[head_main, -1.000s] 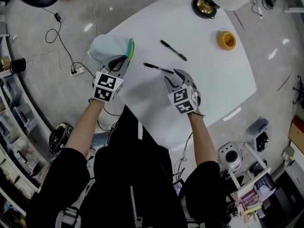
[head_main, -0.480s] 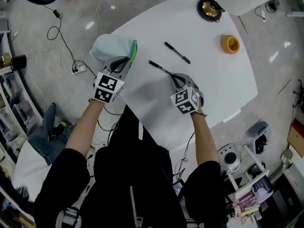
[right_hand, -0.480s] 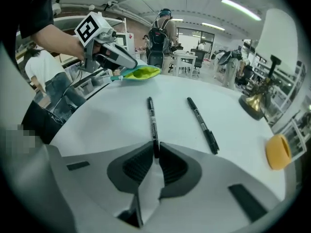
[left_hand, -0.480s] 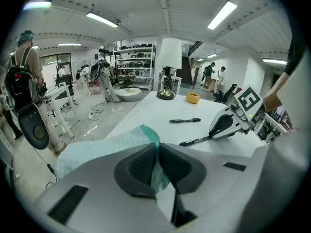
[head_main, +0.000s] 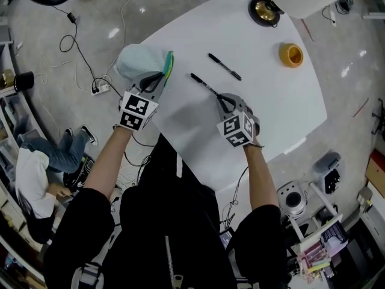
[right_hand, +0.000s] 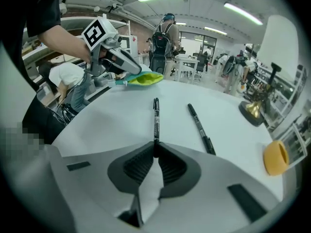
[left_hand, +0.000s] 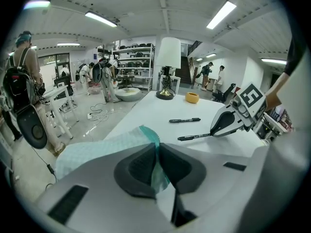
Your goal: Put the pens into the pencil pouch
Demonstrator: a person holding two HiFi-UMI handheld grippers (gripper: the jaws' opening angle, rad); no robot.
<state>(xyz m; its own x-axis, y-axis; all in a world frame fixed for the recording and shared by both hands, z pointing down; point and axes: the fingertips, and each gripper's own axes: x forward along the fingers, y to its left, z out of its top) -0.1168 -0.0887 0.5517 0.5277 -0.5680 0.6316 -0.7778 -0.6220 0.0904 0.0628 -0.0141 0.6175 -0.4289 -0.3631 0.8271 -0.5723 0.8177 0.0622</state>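
Observation:
A pale teal pencil pouch (head_main: 139, 61) with a green edge lies at the white table's (head_main: 283, 107) left corner. My left gripper (head_main: 159, 76) is shut on that edge, and the fabric of the pouch (left_hand: 97, 147) shows pinched between its pads. Two black pens lie mid-table. My right gripper (head_main: 222, 99) has just been closing, and its jaws are now shut on the near end of the closer pen (right_hand: 156, 118), which points away from it. The second pen (head_main: 224, 66) lies free just beyond, and it shows to the right of the closer one as the second pen (right_hand: 200, 127).
A yellow tape roll (head_main: 290, 53) and a lamp with a brass base (head_main: 263, 9) stand at the table's far side. Cables and a power strip (head_main: 96, 89) lie on the floor to the left. People stand by shelves in the background.
My right gripper's jaws went from wide open above the closer pen to closed on its end. The pen's far tip has shifted slightly. The left gripper has kept still on the pouch.

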